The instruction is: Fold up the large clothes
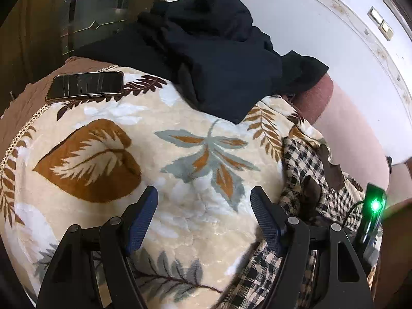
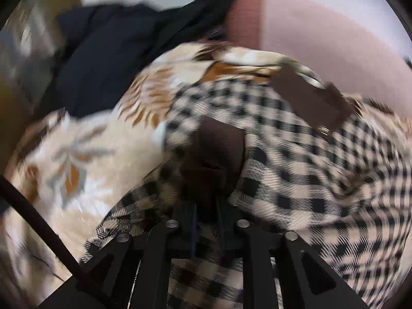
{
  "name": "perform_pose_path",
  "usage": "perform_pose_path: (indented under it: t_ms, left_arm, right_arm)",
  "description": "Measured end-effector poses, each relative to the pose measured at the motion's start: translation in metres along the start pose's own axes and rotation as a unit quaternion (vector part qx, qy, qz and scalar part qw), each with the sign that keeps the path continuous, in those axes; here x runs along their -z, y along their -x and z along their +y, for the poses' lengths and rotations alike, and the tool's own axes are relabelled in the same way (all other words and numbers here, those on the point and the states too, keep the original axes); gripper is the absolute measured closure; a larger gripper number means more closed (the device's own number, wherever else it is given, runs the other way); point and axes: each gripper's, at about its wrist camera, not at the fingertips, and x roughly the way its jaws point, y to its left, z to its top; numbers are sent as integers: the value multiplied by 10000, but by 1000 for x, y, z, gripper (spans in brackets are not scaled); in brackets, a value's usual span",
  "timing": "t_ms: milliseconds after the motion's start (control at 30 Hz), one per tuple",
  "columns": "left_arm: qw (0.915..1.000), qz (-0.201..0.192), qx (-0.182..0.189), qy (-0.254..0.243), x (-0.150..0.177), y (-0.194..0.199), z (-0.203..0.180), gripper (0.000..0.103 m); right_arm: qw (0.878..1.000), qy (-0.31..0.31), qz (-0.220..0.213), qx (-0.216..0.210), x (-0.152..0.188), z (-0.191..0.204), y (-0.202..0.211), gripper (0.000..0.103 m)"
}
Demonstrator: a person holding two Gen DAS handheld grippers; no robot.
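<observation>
Bunching checked shirt [image 2: 296,159], brown trim

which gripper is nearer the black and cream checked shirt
Right. The right gripper is shut on the black and cream checked shirt; the left gripper hangs open over the leaf-print blanket beside it.

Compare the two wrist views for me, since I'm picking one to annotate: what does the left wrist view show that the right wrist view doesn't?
Only the left wrist view shows the phone lying on the leaf-print blanket, the open left tongs above bare blanket, and the green-lit device. Only the right wrist view shows the right tongs shut on the checked garment at a brown patch, plus its brown strap; this view is blurred. Both share the blanket, the checked garment, the dark clothes pile and the pink cushion.
</observation>
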Motion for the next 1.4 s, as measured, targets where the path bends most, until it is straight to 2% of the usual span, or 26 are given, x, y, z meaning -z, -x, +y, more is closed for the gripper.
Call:
perform_pose_path:
  t_ms: [133,233,333,467,533,633,733,867,933,1067,1100,1167,1267,1400]
  left_arm:
    - [10000,6,-58,18,-1,-3,1,30]
    - [10000,48,-46,-32,0,-6,-2,30]
    - [9999,49,-19,-119,2,-5,-7,30]
    - [9998,80,62,-193,6,-7,-15,30]
    - [9995,116,59,-282,9,-11,-22,30]
    - [9991,151,69,-384,12,-14,-30,30]
    - [9985,166,33,-522,16,-18,-39,30]
    - [9973,244,-24,-686,20,-25,-47,30]
    - [9971,245,-33,-721,21,-27,-49,30]
    - [9963,259,-29,-820,21,-29,-51,30]
    - [9963,278,-13,-814,21,-30,-51,30]
    - [9964,292,5,-790,20,-30,-50,30]
    - [9970,262,31,-723,18,-28,-48,30]
    - [9973,207,57,-706,17,-22,-46,30]
  right_arm:
    - [9947,364,142,-947,6,30,3,82]
    - [9934,277,50,-1113,11,22,19,75]
    - [9951,-209,-204,-943,12,-22,44,75]
    - [9946,-838,-519,-325,14,-97,77,75]
    - [9936,-1022,-468,-133,16,-121,79,75]
    - [9926,-1188,-224,-66,27,-143,70,79]
    - [9933,-1156,37,15,26,-147,45,79]
    - [9896,-1359,364,313,7,-156,-3,79]
    - [9879,-1421,370,490,-9,-159,-19,79]
    - [9861,-1284,518,917,-35,-159,-32,71]
    - [9859,-1249,474,1004,-39,-158,-29,70]
    - [9867,-1124,102,1167,-47,-150,-11,70]
    - [9906,-1052,-237,843,-48,-132,13,69]
    - [9964,-808,-224,116,-41,-94,23,69]
